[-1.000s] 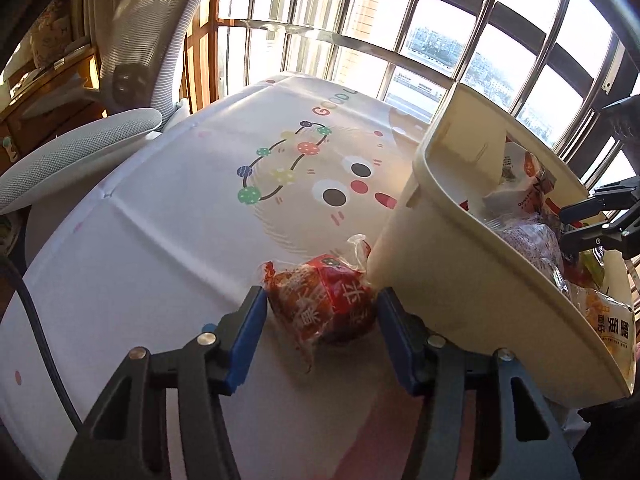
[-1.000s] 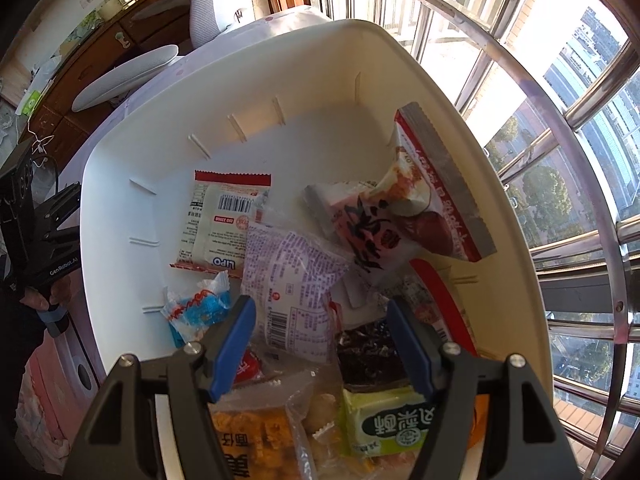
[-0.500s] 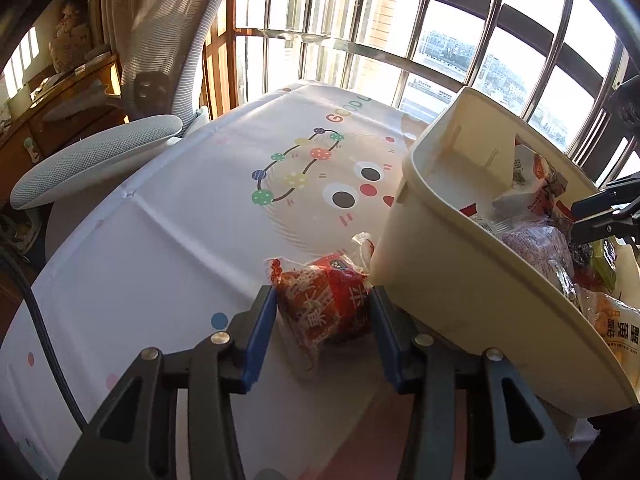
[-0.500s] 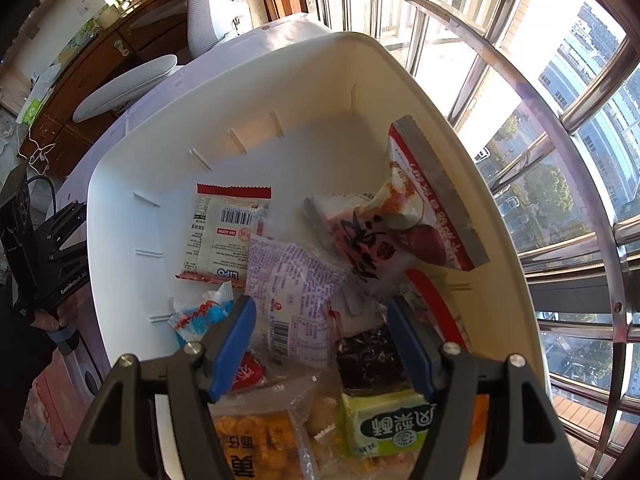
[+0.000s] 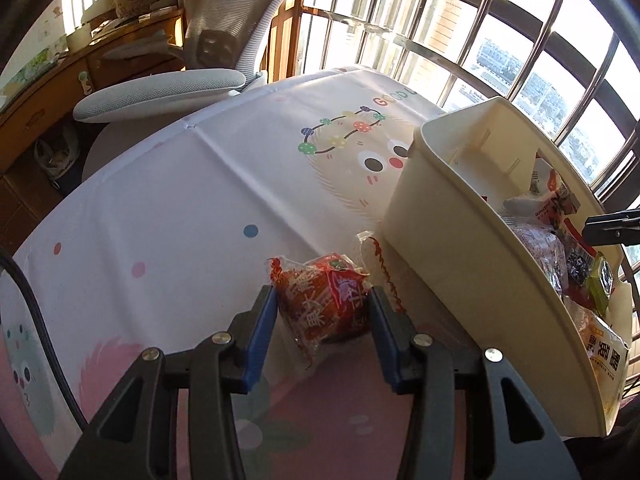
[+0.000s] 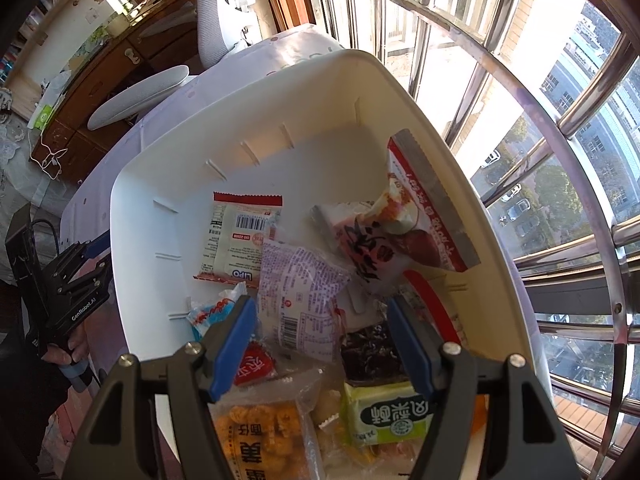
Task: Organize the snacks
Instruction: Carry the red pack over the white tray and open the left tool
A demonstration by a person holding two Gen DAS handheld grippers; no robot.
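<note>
our left gripper (image 5: 323, 307) is clamped on the red snack pack (image 5: 324, 300) — both blue pads (image 5: 262, 330) press its sides, w/ the pack's front half poking out ahead of the tips. whether it's lifted off the bench (image 5: 192, 200) or touching it, we can't tell. just to the right of that gripper sits the cream bin (image 5: 452, 256), its near wall beside the pack's crinkled clear edge.

our right gripper (image 6: 320, 334) hangs over the bin (image 6: 132, 216) interior, fingers apart & holding nothing. between and under its tips lies the purple-print pack (image 6: 300, 296); beyond it to the left, a white lipo pack (image 6: 236, 236); ahead-right, a big red-and-white bag (image 6: 424, 216) leaning on the bin wall. close below the gripper — an orange crisps bag (image 6: 260, 436) left, a green pack (image 6: 388, 416) right. the left gripper (image 6: 76, 284) shows outside the bin's left wall.
</note>
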